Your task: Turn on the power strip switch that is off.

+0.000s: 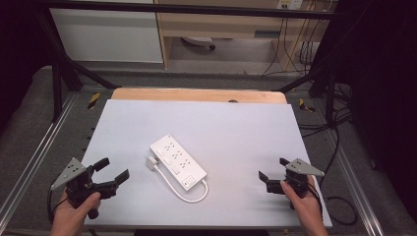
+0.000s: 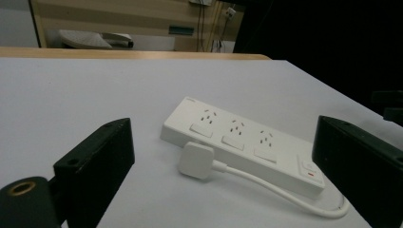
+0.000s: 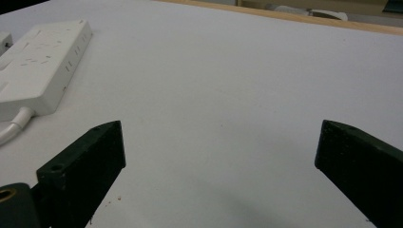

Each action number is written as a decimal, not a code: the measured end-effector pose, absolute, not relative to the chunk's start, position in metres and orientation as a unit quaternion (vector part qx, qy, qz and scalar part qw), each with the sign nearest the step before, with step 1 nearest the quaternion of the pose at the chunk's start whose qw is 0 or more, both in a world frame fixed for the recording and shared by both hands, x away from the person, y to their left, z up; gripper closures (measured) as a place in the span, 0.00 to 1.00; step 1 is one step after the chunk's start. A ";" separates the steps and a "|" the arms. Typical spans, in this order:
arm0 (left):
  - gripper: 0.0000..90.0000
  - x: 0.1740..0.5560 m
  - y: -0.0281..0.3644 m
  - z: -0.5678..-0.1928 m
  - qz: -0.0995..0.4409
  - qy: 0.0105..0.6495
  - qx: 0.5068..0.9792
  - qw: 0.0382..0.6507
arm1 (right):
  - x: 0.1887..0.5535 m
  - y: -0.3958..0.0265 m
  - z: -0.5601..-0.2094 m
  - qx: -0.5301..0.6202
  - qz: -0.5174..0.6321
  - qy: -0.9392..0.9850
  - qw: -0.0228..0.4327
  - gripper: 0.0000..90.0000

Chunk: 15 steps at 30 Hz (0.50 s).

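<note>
surface [image 1: 236,123]: pale grey-white sheet over a wooden top, wood strip showing along the far edge.
power strip [image 1: 178,162]: white, lies flat near the middle of the surface, set diagonally, long axis running far-left to near-right. 3 rows of sockets with rocker switches on top; a separate switch with a red mark at its near-right end, seen in the left gripper view.
cable [image 1: 182,192]: white, leaves the near-right end of the power strip, loops on the surface just beside the strip's near side and runs back along it.
plug [image 1: 150,162]: white, square, lies flat on the surface just beside the power strip's left long side, not inserted in any socket.
left gripper [image 1: 111,173]: held in the person's left hand [image 1: 74,209], well to the left and nearer than the power strip, by the surface's near-left edge. fingers [image 2: 97,164] apart, nothing between them, pointing toward the power strip.
right gripper [image 1: 273,168]: held in the person's right hand [image 1: 305,204], well to the right and nearer than the power strip, by the near-right edge. fingers [image 3: 88,166] wide apart, bare surface between them, not touching the strip.
right gripper view: power strip sits at upper left, well apart from the fingers.
background: beyond the power strip, dark frame bars, a wooden cabinet and hanging wires.
</note>
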State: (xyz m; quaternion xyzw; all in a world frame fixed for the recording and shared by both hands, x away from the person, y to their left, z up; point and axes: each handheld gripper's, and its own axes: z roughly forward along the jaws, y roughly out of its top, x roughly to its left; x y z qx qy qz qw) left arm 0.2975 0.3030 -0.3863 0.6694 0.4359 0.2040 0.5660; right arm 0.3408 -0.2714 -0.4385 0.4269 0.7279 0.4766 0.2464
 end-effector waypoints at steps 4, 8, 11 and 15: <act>0.08 0.296 0.298 -0.382 0.207 0.424 0.673 0.569 | 0.339 -0.270 -0.438 0.429 0.476 0.727 0.247 0.04; 0.08 0.295 0.293 -0.379 0.213 0.418 0.674 0.570 | 0.340 -0.270 -0.438 0.428 0.476 0.728 0.247 0.04; 0.08 0.295 0.292 -0.379 0.215 0.418 0.676 0.568 | 0.341 -0.270 -0.438 0.429 0.477 0.727 0.244 0.04; 0.08 0.298 0.292 -0.378 0.220 0.420 0.675 0.565 | 0.340 -0.268 -0.439 0.430 0.474 0.730 0.241 0.04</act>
